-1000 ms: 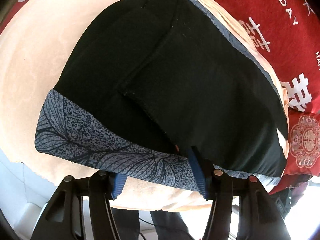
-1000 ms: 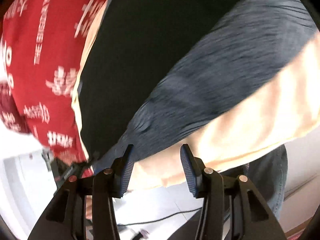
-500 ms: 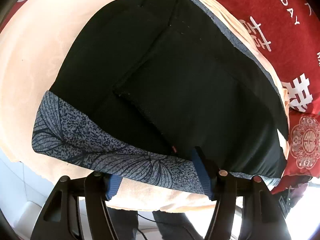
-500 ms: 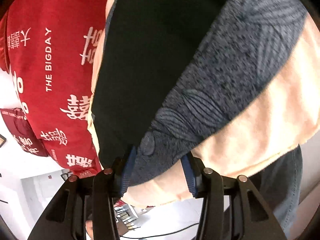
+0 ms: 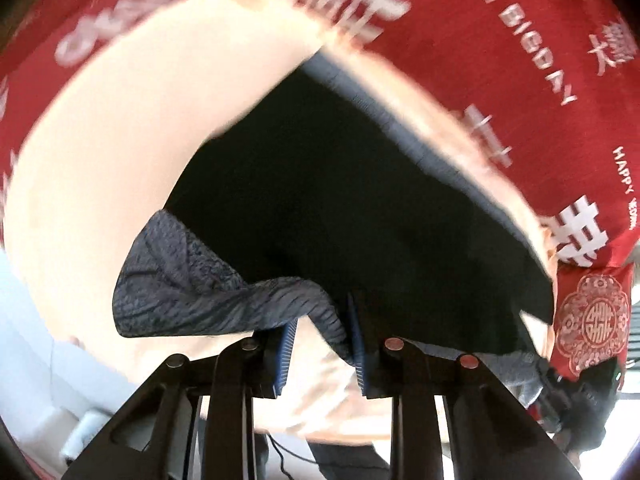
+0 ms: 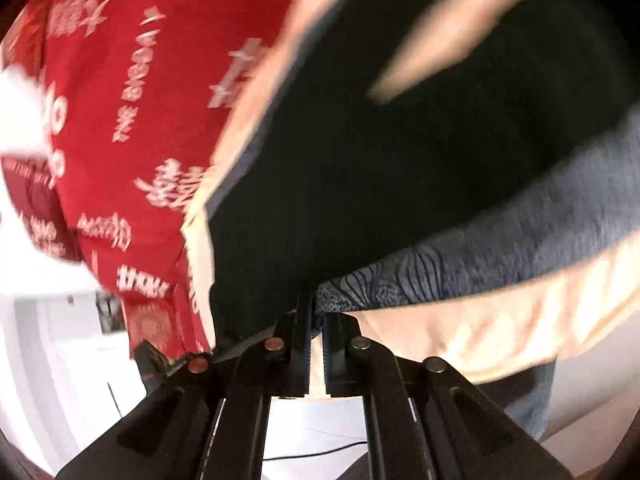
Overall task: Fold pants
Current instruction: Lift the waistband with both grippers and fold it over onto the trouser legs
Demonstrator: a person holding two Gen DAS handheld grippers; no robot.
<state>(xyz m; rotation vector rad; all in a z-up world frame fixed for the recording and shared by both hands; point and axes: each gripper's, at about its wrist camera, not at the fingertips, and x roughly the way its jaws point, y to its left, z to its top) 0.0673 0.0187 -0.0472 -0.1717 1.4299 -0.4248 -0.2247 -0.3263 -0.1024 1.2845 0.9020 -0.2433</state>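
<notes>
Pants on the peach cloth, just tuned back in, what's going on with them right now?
A person holding a gripper in each hand is working on the black pants, which lie on a peach cloth over a red printed cover. Both grippers are at the grey leaf-patterned band along the near edge. The right gripper is nearly closed on that band; the left gripper has bunched fabric between its fingers. The near edge looks lifted, though both views are motion-blurred.
</notes>
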